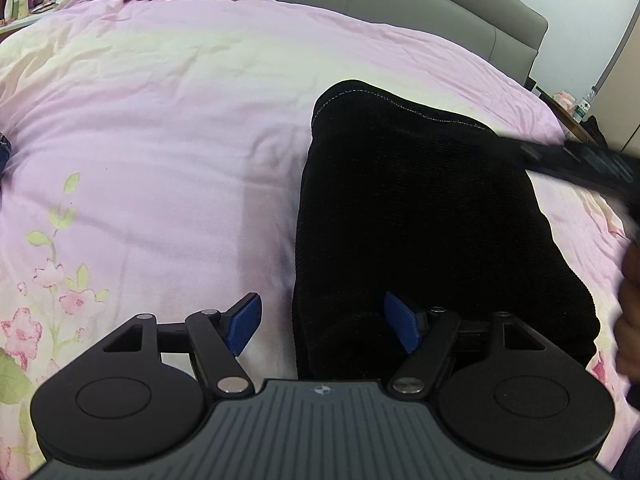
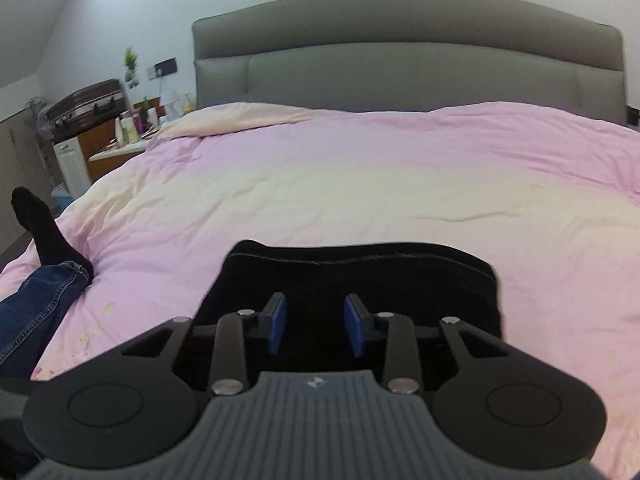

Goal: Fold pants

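The black pants [image 1: 420,216] lie folded into a compact bundle on the pink duvet [image 1: 168,128]. My left gripper [image 1: 324,328] is open wide at the bundle's near left edge, its left pad [image 1: 244,330] over the duvet and its right pad [image 1: 402,326] over the pants. In the right wrist view the folded pants [image 2: 360,276] lie just ahead, and my right gripper [image 2: 315,324] is open and empty above their near edge. The right gripper also shows blurred at the right edge of the left wrist view [image 1: 580,160].
A grey padded headboard [image 2: 400,64] stands at the far end of the bed. A person's leg in blue jeans and a black sock [image 2: 44,256] rests on the bed's left side. A cluttered side table [image 2: 128,132] stands left of the bed.
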Available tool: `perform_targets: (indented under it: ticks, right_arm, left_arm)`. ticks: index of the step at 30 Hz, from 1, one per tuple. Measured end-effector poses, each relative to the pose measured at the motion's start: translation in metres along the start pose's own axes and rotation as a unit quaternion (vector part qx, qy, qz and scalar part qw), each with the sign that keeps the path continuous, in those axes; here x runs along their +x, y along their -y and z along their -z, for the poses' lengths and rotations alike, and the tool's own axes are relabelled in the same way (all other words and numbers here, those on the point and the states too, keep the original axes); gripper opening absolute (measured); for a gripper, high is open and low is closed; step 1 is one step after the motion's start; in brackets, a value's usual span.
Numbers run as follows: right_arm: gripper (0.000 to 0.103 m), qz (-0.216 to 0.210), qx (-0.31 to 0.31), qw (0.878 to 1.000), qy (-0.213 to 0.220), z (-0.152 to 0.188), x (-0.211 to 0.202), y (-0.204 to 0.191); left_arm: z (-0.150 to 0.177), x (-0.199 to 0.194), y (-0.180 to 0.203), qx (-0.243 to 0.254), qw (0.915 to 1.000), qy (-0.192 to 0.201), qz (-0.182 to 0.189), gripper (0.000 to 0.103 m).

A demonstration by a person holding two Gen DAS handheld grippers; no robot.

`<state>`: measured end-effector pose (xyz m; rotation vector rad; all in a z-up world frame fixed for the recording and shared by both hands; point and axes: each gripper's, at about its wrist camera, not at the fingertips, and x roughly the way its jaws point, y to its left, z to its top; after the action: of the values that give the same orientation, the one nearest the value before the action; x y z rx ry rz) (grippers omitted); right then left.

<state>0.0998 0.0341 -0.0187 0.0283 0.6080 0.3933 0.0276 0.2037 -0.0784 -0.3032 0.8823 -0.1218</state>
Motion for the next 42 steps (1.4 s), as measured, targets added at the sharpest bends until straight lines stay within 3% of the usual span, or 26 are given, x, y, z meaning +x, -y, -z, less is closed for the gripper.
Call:
perform_targets:
  ticks: [4,7,9,13,15,18,24,37,42]
  right_arm:
    - [0.032,0.066,0.024,0.997,-0.003,0.054,-0.058,0.032]
    - [0.037,0.055,0.038,0.997,-0.025,0.098,-0.077,0.045]
    - [0.041,0.060,0.017,0.997,-0.042,0.106,-0.084,0.042]
    - [0.045,0.044,0.050,0.994,-0.088,0.104,-0.095,0.049]
    - [0.041,0.033,0.064,0.994,-0.076,0.104,-0.107,0.053]
    - [0.042,0.020,0.088,0.995,-0.048,0.097,-0.125,0.059]
    - [0.046,0.023,0.109,0.994,-0.019,0.082,-0.143,0.070]
    - [0.052,0.046,0.130,0.990,-0.029,0.083,-0.140,0.094]
    - [0.060,0.046,0.128,0.990,-0.034,0.076,-0.126,0.100]
  left_arm:
    - [0.002,0.000,0.003,0.008,0.9999,0.004,-0.005,0.084]
    - [0.002,0.001,0.005,0.015,0.9999,0.000,-0.004,0.089]
    - [0.002,0.000,0.008,0.022,0.9997,0.001,-0.011,0.091]
    - [-0.006,-0.006,0.017,0.036,0.9988,-0.005,-0.032,0.087]
    - [-0.013,-0.017,0.028,0.050,0.9978,-0.003,-0.044,0.079]
    - [-0.023,-0.037,0.050,0.091,0.9933,0.014,-0.070,0.079]
    - [-0.038,-0.062,0.066,0.122,0.9895,0.038,-0.067,0.079]
    - [-0.042,-0.043,0.062,0.126,0.9888,0.024,-0.076,0.079]
    - [-0.049,-0.033,0.050,0.124,0.9899,0.017,-0.066,0.085]
